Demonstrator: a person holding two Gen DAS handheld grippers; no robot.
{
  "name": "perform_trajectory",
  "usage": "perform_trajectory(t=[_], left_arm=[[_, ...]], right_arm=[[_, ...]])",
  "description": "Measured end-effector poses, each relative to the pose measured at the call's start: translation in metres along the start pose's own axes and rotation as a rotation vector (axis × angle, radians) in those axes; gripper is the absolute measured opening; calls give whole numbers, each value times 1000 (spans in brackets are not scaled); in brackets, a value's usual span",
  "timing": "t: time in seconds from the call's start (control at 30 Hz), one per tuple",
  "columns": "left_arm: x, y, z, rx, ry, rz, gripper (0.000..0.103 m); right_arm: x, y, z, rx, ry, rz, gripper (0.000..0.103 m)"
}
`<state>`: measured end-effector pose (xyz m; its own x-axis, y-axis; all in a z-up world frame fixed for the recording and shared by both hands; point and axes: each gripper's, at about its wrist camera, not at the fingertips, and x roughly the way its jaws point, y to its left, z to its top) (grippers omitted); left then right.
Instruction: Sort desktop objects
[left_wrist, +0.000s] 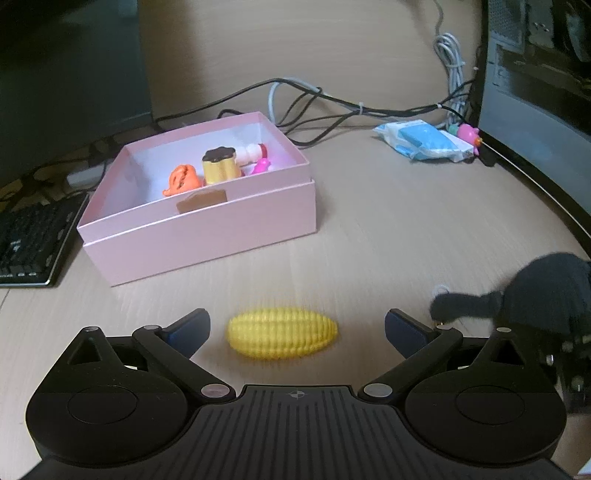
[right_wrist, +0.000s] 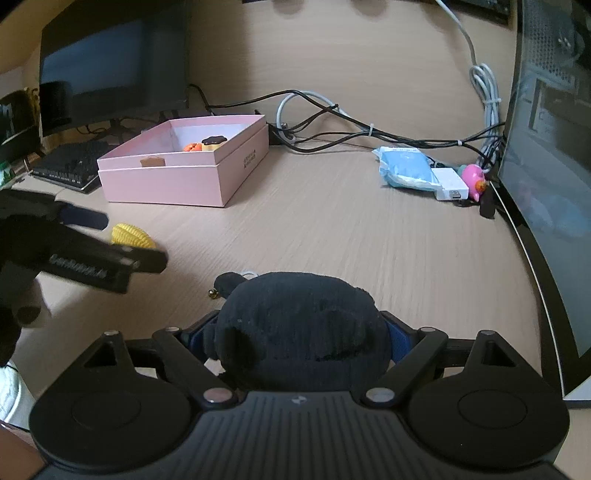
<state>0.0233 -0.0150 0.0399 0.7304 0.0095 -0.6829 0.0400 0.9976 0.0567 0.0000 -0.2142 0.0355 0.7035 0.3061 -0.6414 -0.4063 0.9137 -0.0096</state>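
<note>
**Corn between the left jaws, black plush in the right gripper**

Landmark for all positions: the pink box.

- Bench: pale wood grain, carrying everything below.
- Pink box: sitting open on the bench, lid nested under it. Inside, toward its far side, are lying an orange toy, a yellow pudding-shaped toy with a brown top and a pink piece; these are touching or nearly touching one another. A brown tag is showing on the box's near wall.
- Keyboard: lying just to the left of the box, black, partly cut off by the frame edge.
- Black plush toy: sitting well in front of the box and to its right, between the jaws of the right gripper. The blue pads are pressing against both of its sides, so the right gripper is grasping the plush at a wide spread. A small bell is lying beside it on the box side.
- Left gripper: hovering in front of the box, released, jaws standing wide apart.
- Blue and white packet: lying well to the right of the box, near the cables running behind it.
- Yellow toy corn: lying on its side on the bench in front of the box, between the left gripper's blue pads, touching neither.
- Pink figurine: standing just beyond the packet, farther right of the box.
</note>
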Motion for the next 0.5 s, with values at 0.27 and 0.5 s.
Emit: perform_trajectory(t=[0.27, 0.5], left_arm=[[9, 11, -1, -51, 50, -22, 74], [7, 14, -4, -56, 50, -27, 72]], right_arm=[[6, 1, 2, 4, 11, 6, 92], [11, 2, 0, -2, 32, 12, 93]])
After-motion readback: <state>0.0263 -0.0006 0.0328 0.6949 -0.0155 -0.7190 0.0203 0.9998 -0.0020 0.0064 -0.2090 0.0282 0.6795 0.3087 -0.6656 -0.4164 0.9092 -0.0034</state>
